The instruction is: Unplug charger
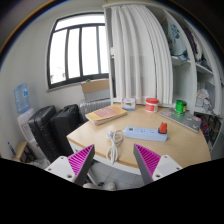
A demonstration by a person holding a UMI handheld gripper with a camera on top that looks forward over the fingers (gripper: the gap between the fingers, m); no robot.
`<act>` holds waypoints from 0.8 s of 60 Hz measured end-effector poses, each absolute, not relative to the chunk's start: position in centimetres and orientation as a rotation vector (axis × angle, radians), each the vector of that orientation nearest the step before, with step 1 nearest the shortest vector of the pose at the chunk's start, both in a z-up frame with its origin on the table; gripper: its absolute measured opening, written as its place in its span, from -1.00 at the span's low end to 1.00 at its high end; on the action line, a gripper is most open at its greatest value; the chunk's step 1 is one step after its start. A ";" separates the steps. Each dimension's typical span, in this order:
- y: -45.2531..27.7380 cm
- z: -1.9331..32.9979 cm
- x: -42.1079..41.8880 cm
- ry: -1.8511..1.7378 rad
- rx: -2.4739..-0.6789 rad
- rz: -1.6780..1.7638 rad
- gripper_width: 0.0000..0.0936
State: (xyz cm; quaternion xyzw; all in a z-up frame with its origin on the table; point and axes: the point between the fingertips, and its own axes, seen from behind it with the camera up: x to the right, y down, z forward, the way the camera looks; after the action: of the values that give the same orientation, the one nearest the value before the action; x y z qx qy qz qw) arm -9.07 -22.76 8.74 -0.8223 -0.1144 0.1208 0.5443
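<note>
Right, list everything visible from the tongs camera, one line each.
table: one, light wood, ahead of the tongs
power strip: one, white, on the table beyond the fingers
cable: one, white, looped beside the power strip
tray: one, tan, far side of the table
cup: one, green, on the table
container: one, red and white, near the tray
window: one, dark-framed, behind the table
tongs: one, purple pads, open, empty

Table [170,150] matt pale wood; power strip [143,133] smooth white plastic.
</note>
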 end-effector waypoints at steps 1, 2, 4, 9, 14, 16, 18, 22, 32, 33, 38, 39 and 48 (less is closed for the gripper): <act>-22.6 8.7 -8.6 -0.261 -1.953 0.272 0.73; -22.2 8.6 -8.0 -0.249 -1.954 0.258 0.73; -21.1 8.3 -6.6 -0.225 -1.955 0.226 0.73; -17.7 7.6 -2.3 -0.162 -1.956 0.139 0.68; -14.0 6.9 1.7 -0.101 -1.961 0.053 0.68; -12.6 6.6 3.3 -0.075 -1.963 0.016 0.68; -11.1 6.2 4.7 -0.051 -1.967 -0.018 0.68; -8.4 5.5 7.0 -0.004 -1.971 -0.067 0.66; -4.0 3.0 7.7 0.075 -2.027 0.016 0.13; -3.8 3.0 7.7 0.069 -2.025 0.017 0.05; -2.9 2.9 6.8 0.037 -2.001 0.050 -0.35; -2.9 2.9 6.8 0.038 -1.993 0.046 -0.36; -2.8 3.0 6.7 0.000 -1.981 0.045 -0.62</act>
State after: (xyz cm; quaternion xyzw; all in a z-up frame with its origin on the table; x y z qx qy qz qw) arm 6.74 -2.76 2.98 -0.8363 0.0001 0.0190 0.5480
